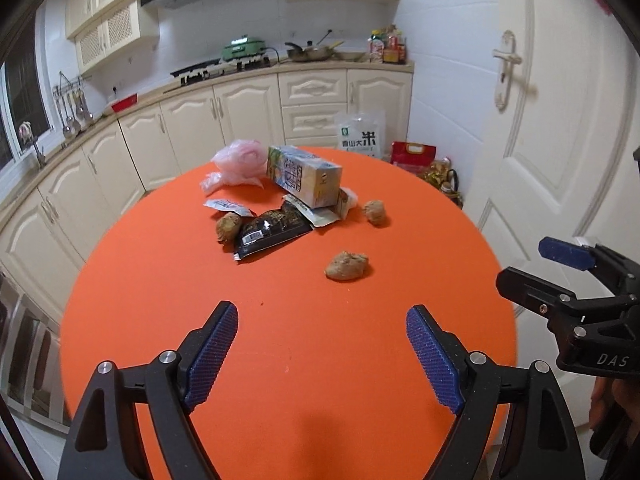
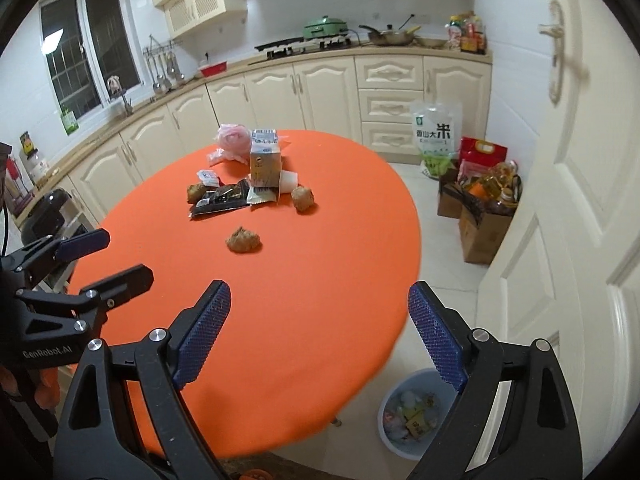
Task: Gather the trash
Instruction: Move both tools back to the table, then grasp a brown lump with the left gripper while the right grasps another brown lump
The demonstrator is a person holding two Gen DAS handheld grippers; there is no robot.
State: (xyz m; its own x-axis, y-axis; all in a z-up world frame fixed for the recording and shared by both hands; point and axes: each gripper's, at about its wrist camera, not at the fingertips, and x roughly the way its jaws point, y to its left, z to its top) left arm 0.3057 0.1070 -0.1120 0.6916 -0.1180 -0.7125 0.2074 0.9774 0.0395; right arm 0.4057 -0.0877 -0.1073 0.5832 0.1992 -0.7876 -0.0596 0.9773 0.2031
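Note:
Trash lies on the far half of a round orange table (image 1: 280, 360): a milk carton (image 1: 306, 174), a pink plastic bag (image 1: 240, 162), a black wrapper (image 1: 272, 230), small white wrappers (image 1: 228, 206) and three crumpled brown paper balls, the nearest one (image 1: 347, 266) lying alone. The same pile shows in the right wrist view, with the carton (image 2: 265, 158) and the nearest ball (image 2: 243, 239). My left gripper (image 1: 322, 322) is open and empty above the table's near part. My right gripper (image 2: 319, 300) is open and empty over the table's right edge. A blue trash bin (image 2: 412, 414) with rubbish stands on the floor below it.
Cream kitchen cabinets (image 1: 240, 108) curve behind the table. A rice bag (image 2: 436, 136) and paper bags of groceries (image 2: 484, 208) stand on the floor by a white door (image 2: 580, 200). A dark appliance (image 2: 44, 216) stands left of the table.

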